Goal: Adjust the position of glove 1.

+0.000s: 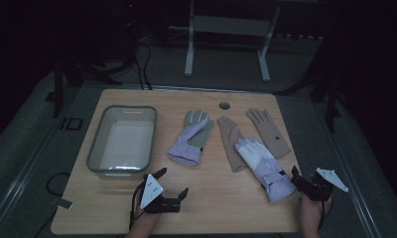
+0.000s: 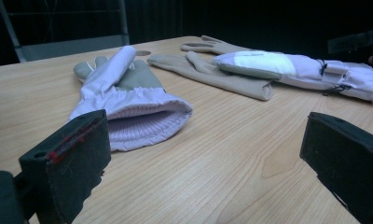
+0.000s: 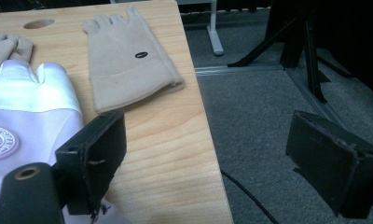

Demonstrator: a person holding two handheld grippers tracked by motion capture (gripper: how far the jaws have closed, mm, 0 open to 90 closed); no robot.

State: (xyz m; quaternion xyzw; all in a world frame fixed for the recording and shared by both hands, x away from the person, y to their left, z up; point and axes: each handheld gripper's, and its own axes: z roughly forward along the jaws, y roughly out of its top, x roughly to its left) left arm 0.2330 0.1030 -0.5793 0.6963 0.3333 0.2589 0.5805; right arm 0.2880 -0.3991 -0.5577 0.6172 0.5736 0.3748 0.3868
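Observation:
Four gloves lie on the wooden table [image 1: 221, 198]. A lilac glove with a grey palm [image 1: 189, 140] [image 2: 128, 107] sits mid-table, its cuff toward me. Two beige gloves [image 1: 230, 144] [image 1: 269, 132] lie to its right, and a lilac-and-white glove [image 1: 264, 167] [image 2: 287, 67] overlaps the nearer beige one. My left gripper [image 1: 172, 182] [image 2: 208, 158] rests low near the front edge, open, its jaws aimed at the lilac glove's cuff. My right gripper [image 1: 305, 174] [image 3: 212, 158] hovers open at the table's right front corner, one jaw over the lilac-and-white glove's cuff [image 3: 31, 107], nothing between the jaws.
A clear plastic bin [image 1: 95, 144] stands at the left of the table. A round cable hole [image 1: 224, 105] sits near the far edge. Grey carpet [image 3: 268, 116] and a black cable [image 3: 250, 196] lie past the right edge, with stand legs [image 1: 226, 44] behind.

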